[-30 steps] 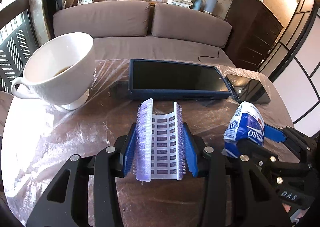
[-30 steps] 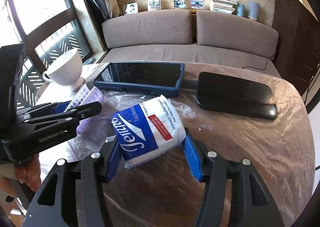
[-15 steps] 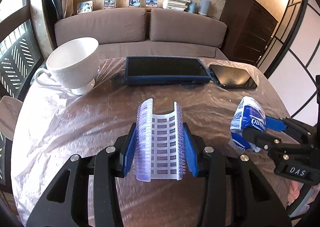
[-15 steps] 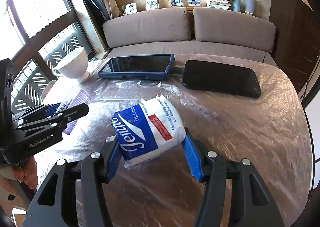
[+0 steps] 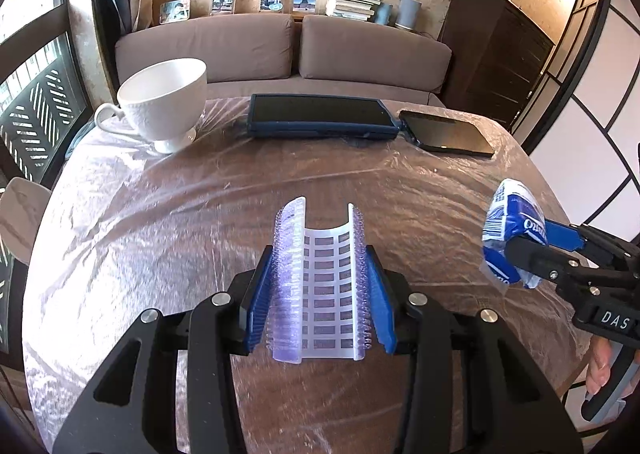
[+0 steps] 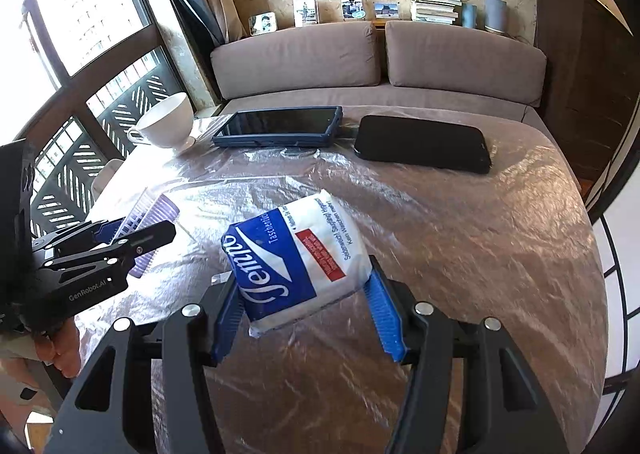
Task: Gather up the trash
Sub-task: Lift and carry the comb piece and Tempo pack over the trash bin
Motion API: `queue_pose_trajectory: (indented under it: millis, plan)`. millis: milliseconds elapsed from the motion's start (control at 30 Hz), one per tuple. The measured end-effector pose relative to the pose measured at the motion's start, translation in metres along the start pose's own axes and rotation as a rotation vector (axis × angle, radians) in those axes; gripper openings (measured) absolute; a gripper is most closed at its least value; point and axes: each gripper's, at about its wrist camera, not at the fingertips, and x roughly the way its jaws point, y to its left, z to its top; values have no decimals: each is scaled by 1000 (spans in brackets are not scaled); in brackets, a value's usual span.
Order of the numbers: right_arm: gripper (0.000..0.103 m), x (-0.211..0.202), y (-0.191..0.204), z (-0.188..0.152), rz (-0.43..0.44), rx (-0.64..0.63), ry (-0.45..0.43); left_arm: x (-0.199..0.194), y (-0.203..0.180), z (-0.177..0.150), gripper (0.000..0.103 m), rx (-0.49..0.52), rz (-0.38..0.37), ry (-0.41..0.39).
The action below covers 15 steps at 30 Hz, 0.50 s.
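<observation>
Left gripper clenched on curved translucent purple bristled plastic strip, pinched between blue pads. Right gripper grasping blue-white tissue pack, at 3 o'clock in left view, above plastic-covered round table.

Crinkled glossy plastic film is covering the table; the cup is looking like smooth glazed ceramic, the tissue pack shiny plastic.
</observation>
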Motion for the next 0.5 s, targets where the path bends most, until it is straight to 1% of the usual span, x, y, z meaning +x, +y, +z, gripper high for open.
queue_pose_trajectory:
  millis: [133,267,500]
  plan:
    - [56,-10,-2,-9,-4,3,3,-7,-2,-8,45,8,24,1]
    - [56,-21,-4,-18,-4,3,3,-13,-4,-17,45,10,32,2]
    - [56,-37,-3,-34,-4,-5,13,-29,-10,-33,45,41,64,-2]
